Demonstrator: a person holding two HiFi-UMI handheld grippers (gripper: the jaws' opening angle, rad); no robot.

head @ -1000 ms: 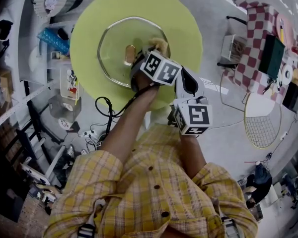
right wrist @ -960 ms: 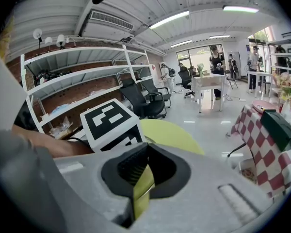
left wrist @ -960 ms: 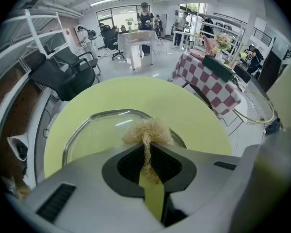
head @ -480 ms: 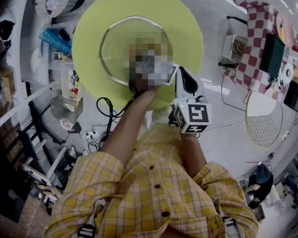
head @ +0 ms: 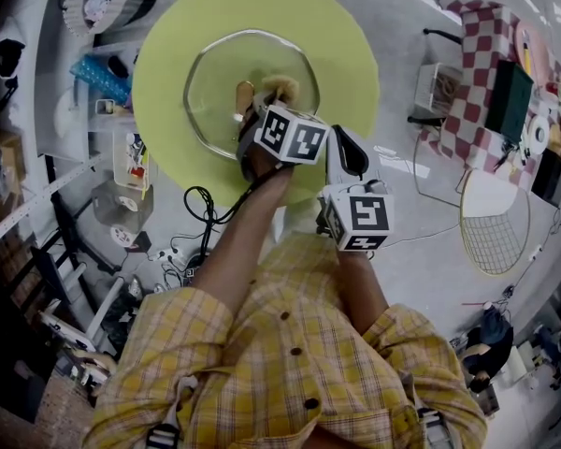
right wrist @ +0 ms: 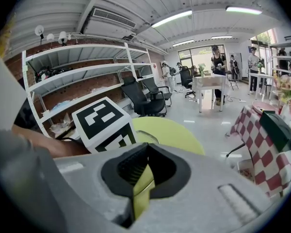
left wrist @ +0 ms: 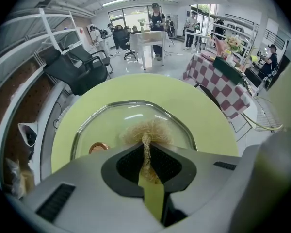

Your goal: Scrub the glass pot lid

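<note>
Lid [head: 215, 87] lies upper centre on the green table [head: 351, 54]. Left gripper [left wrist: 146, 147] is clamped on a tan scrubber [left wrist: 145, 130] — best pressed flat and worked in circles, clear of the knob [left wrist: 98, 147]. Right gripper [right wrist: 139, 181] — jaws together, empty.

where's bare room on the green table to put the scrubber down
Bare green table on the right, between the glass lid and the table's edge, and a band beyond the lid. Crowded at the near edge: the left gripper with the scrubber, and the right gripper.
</note>
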